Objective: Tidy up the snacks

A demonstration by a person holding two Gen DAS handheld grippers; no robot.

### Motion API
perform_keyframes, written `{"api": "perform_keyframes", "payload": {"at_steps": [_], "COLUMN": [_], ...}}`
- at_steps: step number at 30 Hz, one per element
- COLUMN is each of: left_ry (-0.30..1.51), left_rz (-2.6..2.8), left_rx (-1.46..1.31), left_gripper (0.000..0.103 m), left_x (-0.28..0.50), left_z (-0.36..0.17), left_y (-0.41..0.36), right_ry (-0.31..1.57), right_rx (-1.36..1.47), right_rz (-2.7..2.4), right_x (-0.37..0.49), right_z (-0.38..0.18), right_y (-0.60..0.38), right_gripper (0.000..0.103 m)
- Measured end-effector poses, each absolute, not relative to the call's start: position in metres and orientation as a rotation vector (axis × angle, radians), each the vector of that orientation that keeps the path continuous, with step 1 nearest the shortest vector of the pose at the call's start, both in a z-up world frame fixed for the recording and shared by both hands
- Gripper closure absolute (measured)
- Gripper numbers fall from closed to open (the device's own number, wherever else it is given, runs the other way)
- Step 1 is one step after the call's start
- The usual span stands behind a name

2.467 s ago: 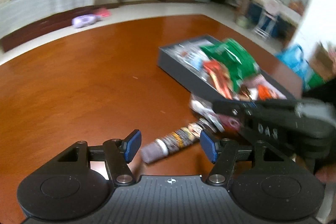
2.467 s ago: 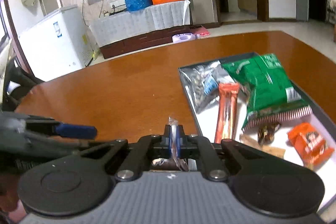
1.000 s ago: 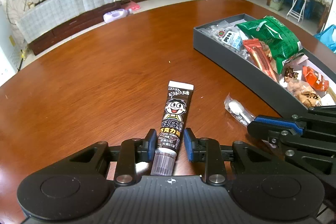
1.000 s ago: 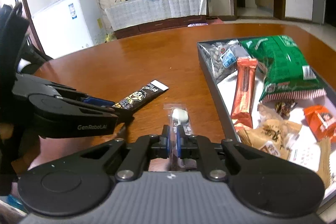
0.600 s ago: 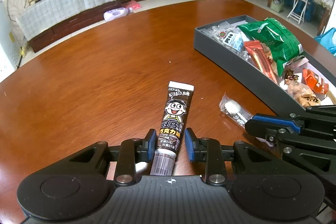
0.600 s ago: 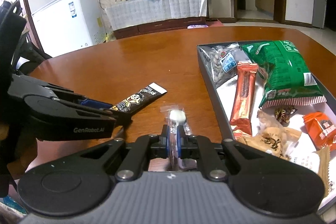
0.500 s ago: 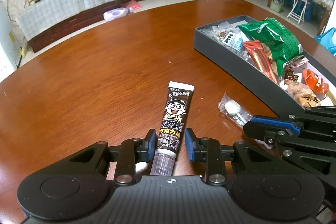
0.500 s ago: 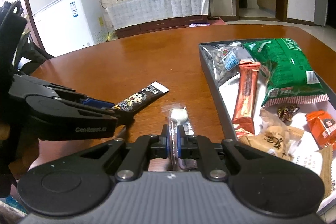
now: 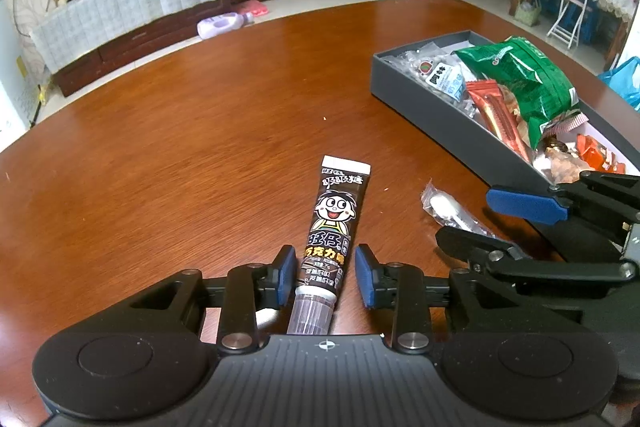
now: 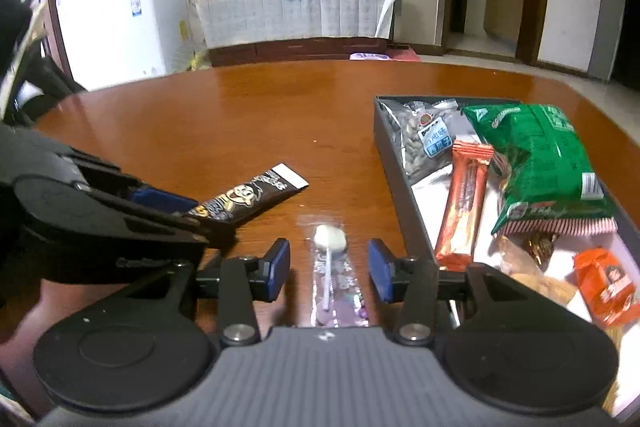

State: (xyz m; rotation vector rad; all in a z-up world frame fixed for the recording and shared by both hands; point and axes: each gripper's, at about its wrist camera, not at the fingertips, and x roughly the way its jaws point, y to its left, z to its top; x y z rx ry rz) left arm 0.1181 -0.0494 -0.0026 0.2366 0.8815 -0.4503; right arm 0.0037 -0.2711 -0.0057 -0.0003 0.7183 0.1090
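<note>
A black chocolate-sauce tube (image 9: 338, 227) with a cartoon face lies on the brown table, cap end toward me. My left gripper (image 9: 325, 275) straddles its cap end. The jaws are opening and a thin gap shows on each side. In the right wrist view a lollipop (image 10: 330, 239) in a clear wrapper lies flat between the blue pads of my right gripper (image 10: 329, 269). Those jaws are opening too, well clear of the wrapper. The grey box (image 10: 400, 187) of snacks sits just to the right. The tube (image 10: 248, 201) and the left gripper (image 10: 168, 211) show at left.
The grey box (image 9: 440, 123) holds a green bag (image 9: 520, 83), an orange-red bar (image 10: 464, 203), a seed packet (image 10: 424, 135) and small orange packets. The lollipop (image 9: 444, 207) lies between tube and box, with the right gripper (image 9: 466, 217) over it. Bare wood stretches far and left.
The right jaws have sprung apart and let go of the lollipop wrapper, which now lies on the table. The left jaws have widened slightly around the tube. Neither hand has shifted much.
</note>
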Motion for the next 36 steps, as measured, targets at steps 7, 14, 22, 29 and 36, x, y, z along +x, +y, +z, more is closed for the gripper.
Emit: {"api": "perform_keyframes", "payload": {"at_steps": [7, 14, 22, 29, 36], "left_ry": [0.880, 0.861, 0.844, 0.811, 0.821], "left_rz": [-0.457, -0.478, -0.491, -0.493, -0.492], "left_rx": [0.238, 0.250, 0.265, 0.287, 0.276], "left_gripper": [0.067, 0.061, 0.079, 0.079, 0.079], "left_x": [0.119, 0.116, 0.115, 0.111, 0.114], "left_z": [-0.003, -0.004, -0.003, 0.000, 0.000], "left_y": [-0.051, -0.054, -0.057, -0.060, -0.061], "right_ry": [0.745, 0.727, 0.622, 0.637, 0.692], "right_rx": [-0.123, -0.082, -0.047, -0.028, -0.074], "right_rz": [0.102, 0.118, 0.144, 0.144, 0.152], "right_x": [0.008, 0.007, -0.009, -0.010, -0.007], "right_z": [-0.012, -0.010, 0.005, 0.004, -0.004], "right_y": [-0.260, -0.270, -0.273, -0.276, -0.270], "right_gripper": [0.059, 0.088, 0.091, 0.091, 0.090]}}
